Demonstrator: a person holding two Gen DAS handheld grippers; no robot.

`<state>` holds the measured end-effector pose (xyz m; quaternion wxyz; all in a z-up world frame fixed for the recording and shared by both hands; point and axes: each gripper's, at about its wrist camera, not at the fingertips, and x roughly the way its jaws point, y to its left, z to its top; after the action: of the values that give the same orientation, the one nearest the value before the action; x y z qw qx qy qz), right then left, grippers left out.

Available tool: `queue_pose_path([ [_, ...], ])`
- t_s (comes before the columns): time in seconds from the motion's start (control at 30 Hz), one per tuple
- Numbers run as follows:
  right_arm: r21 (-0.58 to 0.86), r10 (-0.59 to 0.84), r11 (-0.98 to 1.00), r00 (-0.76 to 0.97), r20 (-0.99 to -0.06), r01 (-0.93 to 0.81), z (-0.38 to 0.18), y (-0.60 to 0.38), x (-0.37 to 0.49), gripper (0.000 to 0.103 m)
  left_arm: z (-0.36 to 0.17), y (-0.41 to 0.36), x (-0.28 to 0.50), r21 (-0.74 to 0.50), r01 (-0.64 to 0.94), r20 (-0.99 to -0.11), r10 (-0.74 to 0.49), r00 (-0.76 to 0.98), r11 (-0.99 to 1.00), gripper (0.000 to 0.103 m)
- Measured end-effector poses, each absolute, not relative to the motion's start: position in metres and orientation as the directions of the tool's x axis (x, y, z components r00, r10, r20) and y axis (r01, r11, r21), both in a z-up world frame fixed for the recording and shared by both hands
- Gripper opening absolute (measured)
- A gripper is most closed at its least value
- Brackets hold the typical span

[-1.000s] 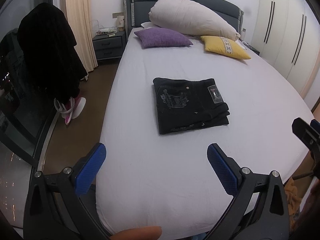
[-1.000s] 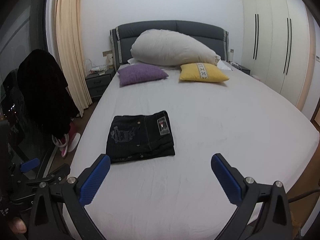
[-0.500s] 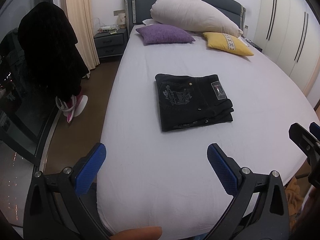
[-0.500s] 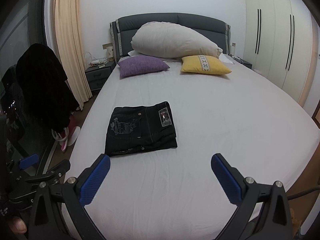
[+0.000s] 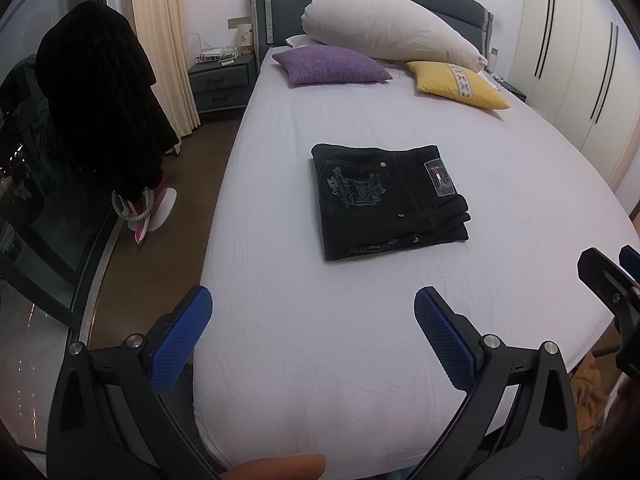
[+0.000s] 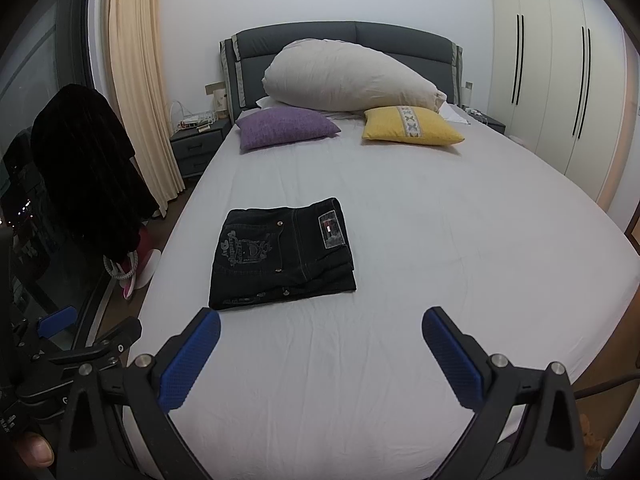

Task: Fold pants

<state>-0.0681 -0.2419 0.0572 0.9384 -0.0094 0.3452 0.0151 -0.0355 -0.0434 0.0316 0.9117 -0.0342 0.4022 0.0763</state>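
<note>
Bed: white sheet, fills most of both views; grey headboard at the far end. The near part of the sheet is bare under both tools.

Pillows at the head, well apart from the work: long beige bolster, purple cushion, yellow cushion.

Black jeans: folded into a compact, squarish stack, lying flat on the sheet, mid-bed and towards its left edge. Embroidered pocket and waistband patch face up; layered fold edges face the near side and the right. The slightly longer side runs across the bed. By the look of it the folding is finished.

Left gripper: jaws spread wide, holding nothing, hovering over the near end of the bed. The jeans lie ahead and a little right of its centre line, apart from its blue pads.

Right gripper: jaws equally wide, empty, same low hover. The jeans lie ahead and left of its centre line, near its left pad but not touching.

Judgement: both sit about equally close; neither tool is committed to a grasp.
</note>
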Motion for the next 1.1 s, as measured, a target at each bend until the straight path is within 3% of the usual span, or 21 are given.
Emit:
queue_pose_path([
  [1.1,-0.006,0.025,0.999,0.758,-0.652,-0.037,0.0598,-0.2428,-0.0700,0.103,0.0333,-0.0418,-0.0350,0.002,-0.166,-0.741,0.113,0.662,0.986,0.103],
])
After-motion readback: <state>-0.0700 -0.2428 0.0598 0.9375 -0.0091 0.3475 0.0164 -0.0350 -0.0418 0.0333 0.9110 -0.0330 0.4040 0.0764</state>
